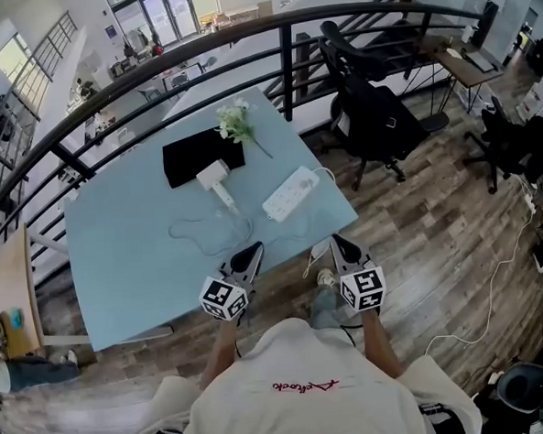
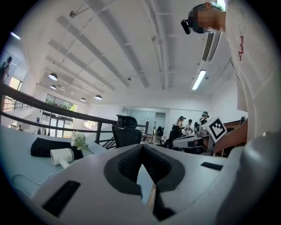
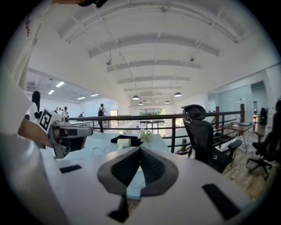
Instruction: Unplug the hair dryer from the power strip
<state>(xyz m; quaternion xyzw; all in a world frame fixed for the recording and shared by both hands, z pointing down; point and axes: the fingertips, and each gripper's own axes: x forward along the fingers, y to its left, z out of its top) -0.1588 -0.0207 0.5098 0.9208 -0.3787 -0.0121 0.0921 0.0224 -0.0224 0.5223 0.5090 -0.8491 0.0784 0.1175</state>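
- The head view looks steeply down from above, taking in the whole bench [image 1: 127,257].
- The left gripper view and right gripper view sit low by its near edge, facing across it; all three share the hair dryer [image 1: 216,180].

I'm up on an office mezzanine, looks like. Black railing [image 1: 286,64] next to me, office chairs [image 1: 375,113] and desks [image 1: 462,64] around, another floor below.

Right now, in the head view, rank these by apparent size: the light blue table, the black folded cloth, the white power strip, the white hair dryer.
1. light blue table
2. black folded cloth
3. white power strip and white hair dryer: too alike to rank.
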